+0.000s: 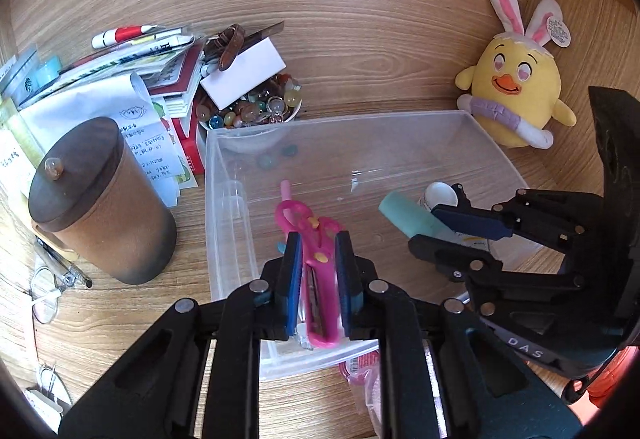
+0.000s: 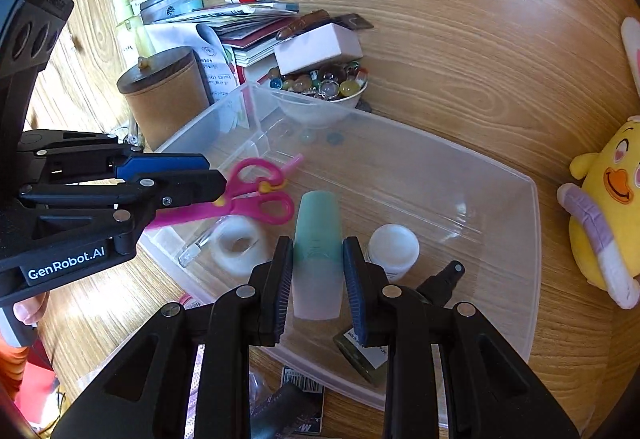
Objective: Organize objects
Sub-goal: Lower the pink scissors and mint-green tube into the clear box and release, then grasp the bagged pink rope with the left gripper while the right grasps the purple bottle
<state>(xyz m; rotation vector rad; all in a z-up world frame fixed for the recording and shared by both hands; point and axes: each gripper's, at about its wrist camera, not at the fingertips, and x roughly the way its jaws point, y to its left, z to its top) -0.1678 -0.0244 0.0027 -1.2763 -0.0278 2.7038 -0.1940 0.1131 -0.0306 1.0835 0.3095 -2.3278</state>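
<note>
A clear plastic bin [image 1: 336, 119] [image 2: 532, 239] sits on the wooden desk. My left gripper [image 1: 317, 239] is shut on pink scissors [image 1: 316, 259] and holds them over the bin's left side, handles forward; they also show in the right wrist view [image 2: 256, 199]. My right gripper [image 2: 316, 243] is shut on a teal-capped tube [image 2: 318, 251] over the bin's right side; the left wrist view shows the tube [image 1: 408, 217] between the right gripper [image 1: 424, 223]. In the bin lie a white-capped jar [image 2: 394, 245], a tape roll [image 2: 238, 243] and a dark spray bottle [image 2: 440, 281].
A brown lidded canister [image 1: 100, 199] stands left of the bin. Behind it are a stack of papers and books [image 1: 132, 79] and a white bowl of glass beads [image 1: 256, 107]. A yellow chick plush [image 1: 516, 95] sits at the right. Eyeglasses [image 1: 48, 299] lie at front left.
</note>
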